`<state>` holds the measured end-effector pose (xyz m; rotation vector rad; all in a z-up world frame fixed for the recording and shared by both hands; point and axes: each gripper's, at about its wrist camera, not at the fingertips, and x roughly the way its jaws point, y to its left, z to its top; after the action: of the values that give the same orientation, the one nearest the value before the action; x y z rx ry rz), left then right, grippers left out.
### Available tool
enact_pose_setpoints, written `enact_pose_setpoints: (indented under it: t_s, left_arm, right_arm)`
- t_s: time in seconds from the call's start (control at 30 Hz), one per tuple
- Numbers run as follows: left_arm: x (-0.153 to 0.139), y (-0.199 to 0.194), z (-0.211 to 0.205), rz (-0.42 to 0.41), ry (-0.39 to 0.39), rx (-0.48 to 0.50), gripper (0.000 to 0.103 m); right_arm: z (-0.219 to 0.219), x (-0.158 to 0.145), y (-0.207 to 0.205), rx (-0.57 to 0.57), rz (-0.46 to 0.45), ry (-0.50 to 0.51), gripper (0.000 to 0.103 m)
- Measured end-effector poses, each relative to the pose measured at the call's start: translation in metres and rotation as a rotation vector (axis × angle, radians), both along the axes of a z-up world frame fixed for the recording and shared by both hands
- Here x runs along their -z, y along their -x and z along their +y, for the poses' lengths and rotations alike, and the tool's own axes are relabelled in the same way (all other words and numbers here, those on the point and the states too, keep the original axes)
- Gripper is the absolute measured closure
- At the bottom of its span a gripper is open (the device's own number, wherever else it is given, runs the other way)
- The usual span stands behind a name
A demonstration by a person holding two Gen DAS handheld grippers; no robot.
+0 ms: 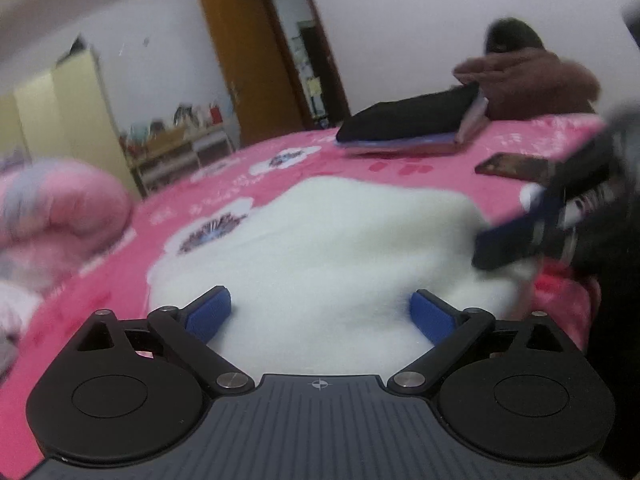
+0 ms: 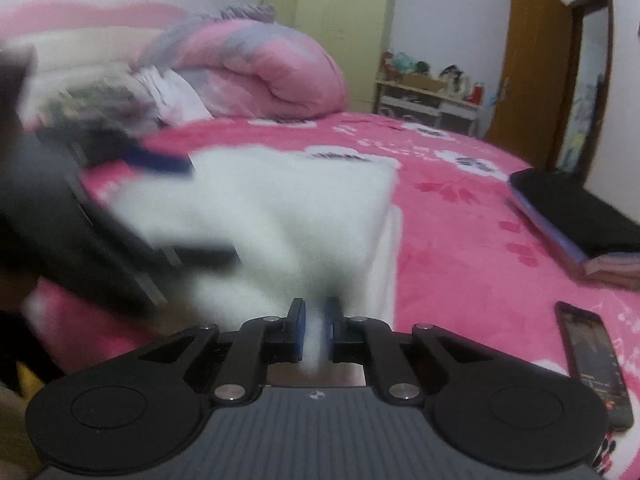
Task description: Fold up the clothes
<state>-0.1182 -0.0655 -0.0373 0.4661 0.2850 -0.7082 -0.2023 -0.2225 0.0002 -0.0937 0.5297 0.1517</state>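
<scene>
A white fluffy garment [image 1: 320, 240] lies bunched on the pink bed sheet [image 1: 248, 160]. In the left wrist view my left gripper [image 1: 320, 314] stands open over its near edge, the blue pads [image 1: 208, 312] wide apart with fleece between them but not pinched. The blurred right gripper [image 1: 486, 250] touches the garment's right edge. In the right wrist view my right gripper [image 2: 315, 328] is shut on a fold of the white garment [image 2: 280, 208]. The left gripper [image 2: 188, 208] shows blurred at the left, open above the cloth.
A folded stack with a black piece on top [image 1: 408, 124] [image 2: 572, 216] sits further along the bed. A phone [image 1: 512, 166] [image 2: 592, 360] lies on the sheet. A person in a brown fleece [image 1: 528, 80] leans at the far side. A rolled pink duvet [image 2: 260, 68] fills the bed's head.
</scene>
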Motion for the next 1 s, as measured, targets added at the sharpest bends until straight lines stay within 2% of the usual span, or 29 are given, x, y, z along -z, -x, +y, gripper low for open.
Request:
enact_pose_setpoints:
  t_s: [0.1,0.17,0.23,0.3,0.37,0.43,0.5,0.53,0.57,0.73,0.8,0.87,0.9,0.93,0.97,1.0]
  left_arm:
    - [0.001,-0.002,0.001,0.018,0.015,0.001,0.005]
    - [0.003,-0.002,0.001,0.017,0.017,0.001,0.004]
    - [0.003,-0.003,0.001,0.02,0.015,-0.002,0.004]
    - [0.002,-0.003,0.001,0.025,0.013,-0.003,0.004]
    - [0.001,-0.003,0.002,0.028,0.013,-0.004,0.004]
    - [0.001,-0.004,0.002,0.03,0.012,-0.004,0.004]
    - [0.001,-0.004,0.003,0.03,0.011,-0.004,0.004]
    - [0.001,-0.004,0.003,0.03,0.012,-0.003,0.004]
    - [0.0,-0.004,0.003,0.031,0.011,0.0,0.004]
    - [0.002,-0.004,0.002,0.028,0.004,0.014,0.004]
    - [0.003,-0.003,0.001,0.021,-0.006,0.019,0.004]
    - [0.004,-0.002,0.0,0.015,-0.011,0.021,0.004]
    - [0.004,-0.002,0.0,0.017,-0.009,0.022,0.004]
    - [0.004,-0.002,0.001,0.018,-0.008,0.022,0.004]
    - [0.004,-0.002,0.001,0.019,-0.007,0.021,0.004]
    - [0.004,-0.003,0.002,0.022,-0.004,0.02,0.004]
  right_arm:
    - [-0.024,-0.02,-0.008,-0.016,-0.017,-0.143,0.085]
    - [-0.044,-0.028,-0.021,0.018,-0.036,-0.241,0.07]
    - [-0.063,-0.035,-0.034,0.052,-0.052,-0.337,0.065]
    - [-0.076,-0.03,-0.061,0.09,-0.014,-0.407,0.065]
    - [-0.082,-0.02,-0.082,0.081,0.028,-0.479,0.065]
    - [-0.086,-0.011,-0.1,0.065,0.067,-0.544,0.07]
    - [-0.08,-0.013,-0.098,0.06,0.041,-0.504,0.078]
    - [-0.077,-0.014,-0.097,0.058,0.028,-0.485,0.087]
    - [-0.074,-0.015,-0.095,0.056,0.015,-0.465,0.09]
    - [-0.06,-0.013,-0.094,0.048,-0.027,-0.341,0.092]
    - [-0.057,0.003,-0.101,0.045,-0.001,-0.274,0.092]
    - [-0.063,0.01,-0.099,0.041,-0.006,-0.309,0.088]
    - [-0.068,0.007,-0.097,0.047,-0.007,-0.325,0.082]
    - [-0.074,0.004,-0.095,0.076,-0.007,-0.327,0.064]
    - [-0.079,-0.001,-0.09,0.101,-0.014,-0.333,0.064]
    - [-0.084,-0.008,-0.081,0.124,-0.035,-0.343,0.07]
